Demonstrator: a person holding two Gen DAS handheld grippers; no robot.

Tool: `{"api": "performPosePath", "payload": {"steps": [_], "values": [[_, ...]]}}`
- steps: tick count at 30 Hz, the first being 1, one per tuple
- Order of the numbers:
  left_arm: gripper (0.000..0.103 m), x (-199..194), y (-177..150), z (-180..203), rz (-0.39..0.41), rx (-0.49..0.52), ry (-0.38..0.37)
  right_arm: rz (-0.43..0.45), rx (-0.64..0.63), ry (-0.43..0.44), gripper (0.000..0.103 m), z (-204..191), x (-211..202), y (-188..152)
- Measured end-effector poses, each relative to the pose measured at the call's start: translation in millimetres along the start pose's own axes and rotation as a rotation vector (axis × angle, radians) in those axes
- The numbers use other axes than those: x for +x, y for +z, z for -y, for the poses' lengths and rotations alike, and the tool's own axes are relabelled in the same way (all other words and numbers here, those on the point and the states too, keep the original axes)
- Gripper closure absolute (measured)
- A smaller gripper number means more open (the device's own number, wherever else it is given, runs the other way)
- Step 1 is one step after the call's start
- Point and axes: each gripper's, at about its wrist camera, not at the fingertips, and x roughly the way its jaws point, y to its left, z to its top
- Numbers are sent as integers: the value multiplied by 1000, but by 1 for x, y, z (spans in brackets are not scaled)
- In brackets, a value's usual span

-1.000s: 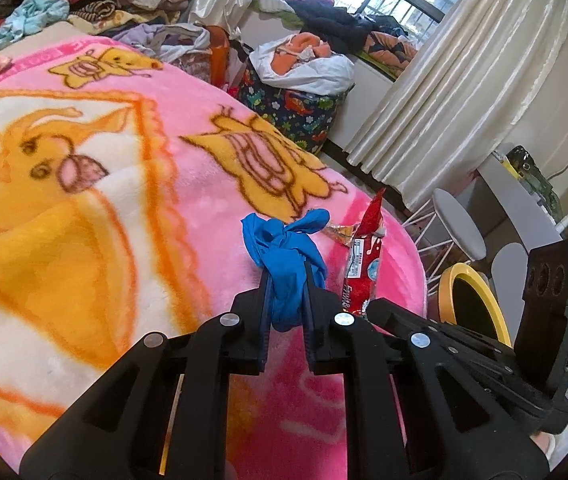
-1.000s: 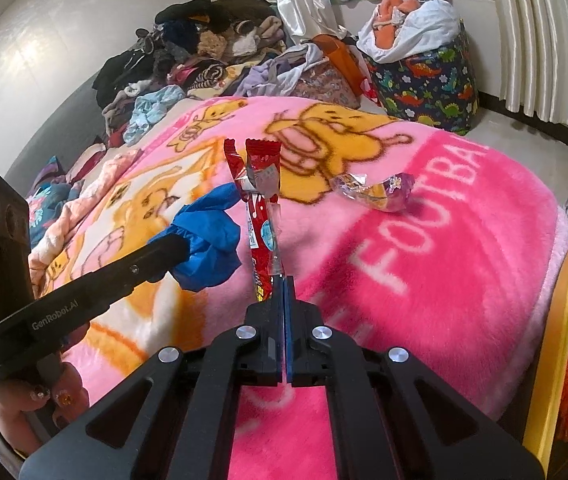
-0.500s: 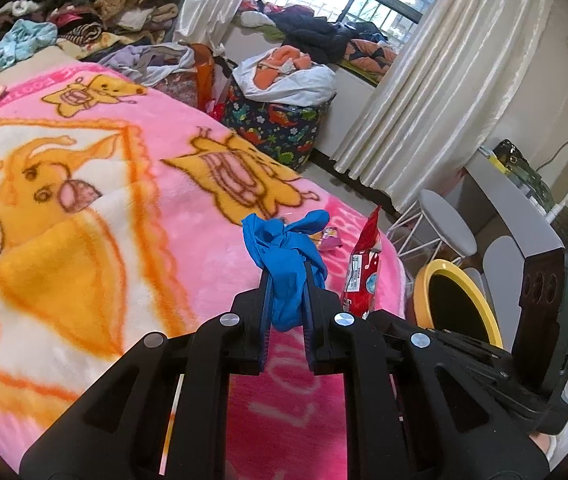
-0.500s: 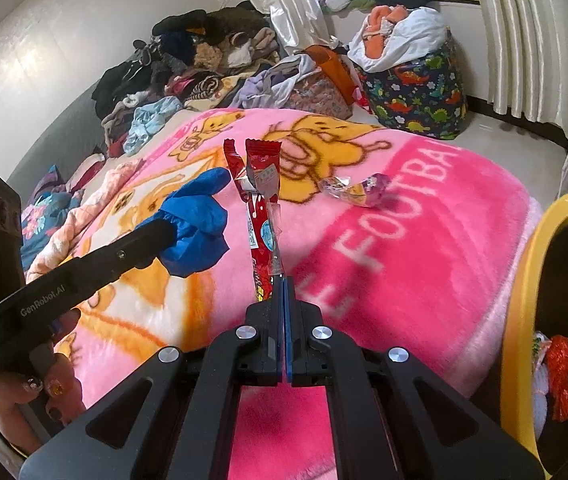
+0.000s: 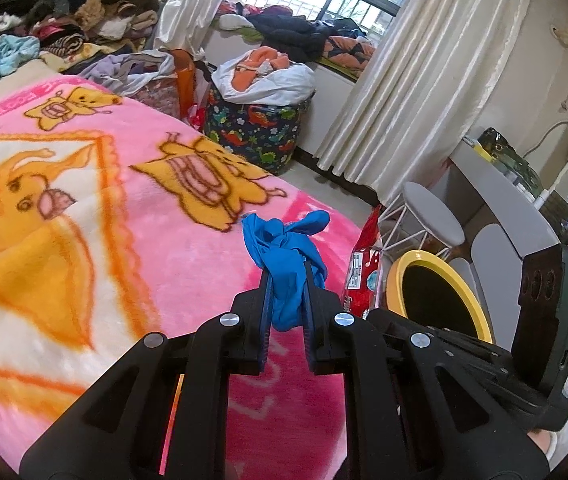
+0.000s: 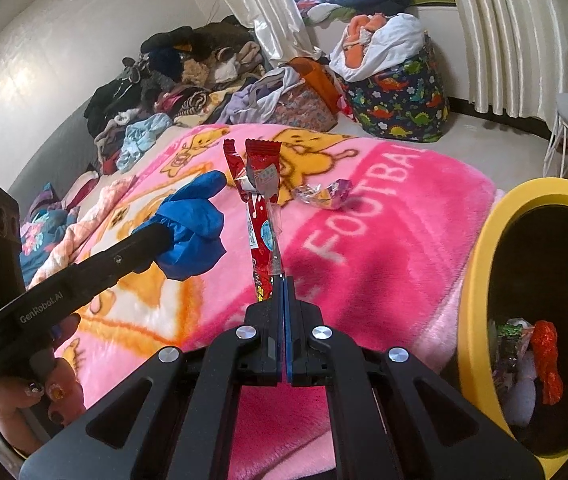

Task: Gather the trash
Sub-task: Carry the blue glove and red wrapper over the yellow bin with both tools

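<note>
With the left gripper (image 5: 287, 292) clamping a blue glove (image 5: 286, 248) and the right gripper (image 6: 284, 280) pinching a red wrapper (image 6: 260, 216), the carry step calls for reaching over the yellow bin (image 6: 480, 264) and releasing.

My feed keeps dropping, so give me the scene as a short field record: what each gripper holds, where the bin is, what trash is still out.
left gripper: shut on the blue glove, held above the pink blanket
right gripper: shut on the red snack wrapper, which stands upright
bin: yellow-rimmed bin beside the bed, on the right; some trash already inside
still out: one crumpled candy wrapper lying on the blanket, beyond the red wrapper
not yet done: neither held item is over the bin opening
</note>
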Motion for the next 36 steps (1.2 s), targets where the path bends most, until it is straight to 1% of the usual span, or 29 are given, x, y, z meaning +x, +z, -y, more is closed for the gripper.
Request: {"api": "performPosePath", "payload": {"steps": [17,36], "values": [[95,7,-3,37,-12,81,-25,51,47,-15,102,23,-32,-3],[95,13,-4,69,-22,135,-44,99,109,-28,102,46,-61,-9]]}}
